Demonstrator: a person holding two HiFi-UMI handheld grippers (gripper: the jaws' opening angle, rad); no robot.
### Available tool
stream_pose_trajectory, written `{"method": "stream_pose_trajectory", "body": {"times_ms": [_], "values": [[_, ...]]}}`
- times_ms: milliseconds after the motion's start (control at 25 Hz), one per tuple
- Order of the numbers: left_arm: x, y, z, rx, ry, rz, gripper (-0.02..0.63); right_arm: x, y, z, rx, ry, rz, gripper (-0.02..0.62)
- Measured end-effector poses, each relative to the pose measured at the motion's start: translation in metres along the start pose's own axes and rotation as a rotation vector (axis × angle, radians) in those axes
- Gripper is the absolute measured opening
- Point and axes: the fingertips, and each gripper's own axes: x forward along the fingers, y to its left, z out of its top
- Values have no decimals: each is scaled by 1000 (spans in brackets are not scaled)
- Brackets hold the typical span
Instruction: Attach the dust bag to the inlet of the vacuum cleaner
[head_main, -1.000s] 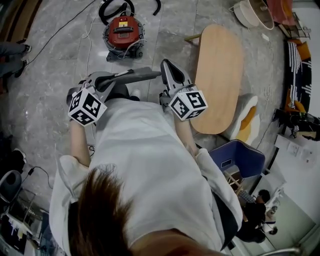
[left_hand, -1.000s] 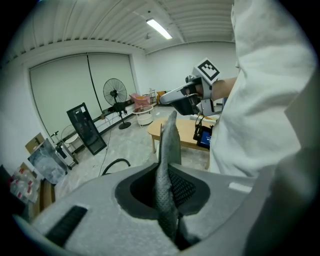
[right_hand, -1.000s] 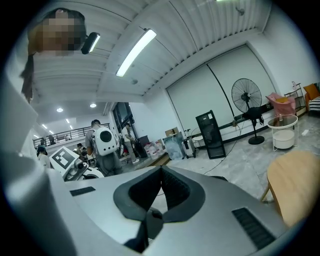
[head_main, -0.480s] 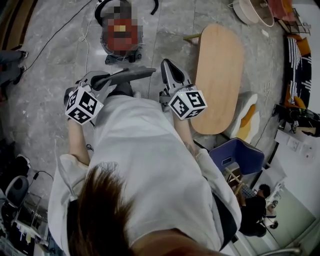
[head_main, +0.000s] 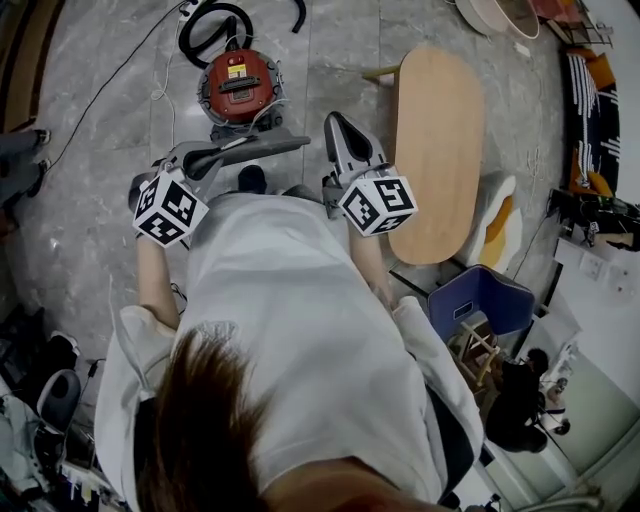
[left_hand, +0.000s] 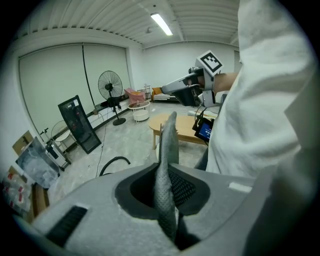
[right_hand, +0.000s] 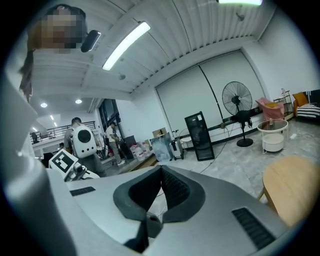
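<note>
The red canister vacuum cleaner (head_main: 238, 85) stands on the marble floor ahead of me, its black hose (head_main: 215, 22) coiled behind it. My left gripper (head_main: 208, 160) is shut on the grey dust bag (head_main: 262, 147), which sticks out flat to the right, short of the vacuum. In the left gripper view the bag (left_hand: 167, 165) is a thin textured strip pinched between the jaws of the left gripper (left_hand: 167, 172). My right gripper (head_main: 334, 124) points forward, to the right of the bag, and is shut with nothing in it. In its own view the right gripper (right_hand: 160, 172) shows its pads pressed together.
A long oval wooden table (head_main: 437, 150) lies to the right of the vacuum. A blue chair (head_main: 480, 300) and an orange-and-white cushion (head_main: 503, 225) sit by it. Cables (head_main: 110, 70) trail over the floor at the left. A standing fan (left_hand: 111, 90) and a black panel (left_hand: 80, 125) are farther off.
Both grippers and the bag have moved forward with the person, and the vacuum now lies closer in front of them. Neither gripper's jaws have changed.
</note>
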Motion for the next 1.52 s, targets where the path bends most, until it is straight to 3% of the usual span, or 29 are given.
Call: {"method": "stream_pose_trajectory", "body": {"times_ms": [400,880,1200,1360,1520], "values": [[-5,14,-2,-6,3,17,38,16,4,3,-13,10,20,3],[-4,10,14,-55,25,105,38,27,-5,20,-9,-5,154,3],[8,-2,40,-73,25,101,39,19,-21,36,-43,-2,229,3],[19,-9,48,-65,29,83,40,12,-20,32,-92,20,284,3],[34,-19,55,-51,41,64,40,2,-12,14,-262,108,378,5]]}}
